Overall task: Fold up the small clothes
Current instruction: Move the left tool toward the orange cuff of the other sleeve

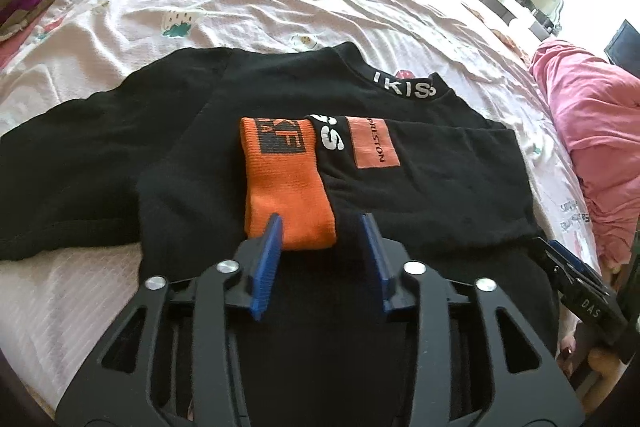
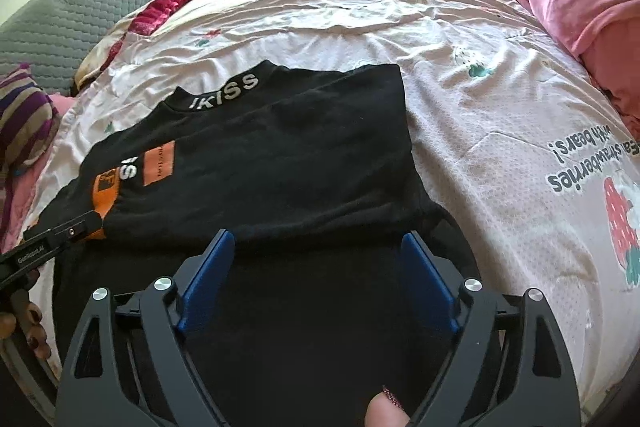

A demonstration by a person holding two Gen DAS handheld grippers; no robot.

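My left hand-held gripper (image 1: 320,227) and right hand-held gripper (image 2: 320,247) stand released at the black shirt's (image 2: 280,155) near hem; its long axis runs far, toward the collar.

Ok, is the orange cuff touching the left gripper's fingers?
Cannot tell. In the left wrist view the orange cuff reaches between the open left gripper, overlapping one blue finger, but contact isn't plain.

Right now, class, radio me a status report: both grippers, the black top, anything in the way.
Left gripper open, right gripper open, nothing held. Black top partly folded on bedsheet, orange cuff on top. Nothing blocking.
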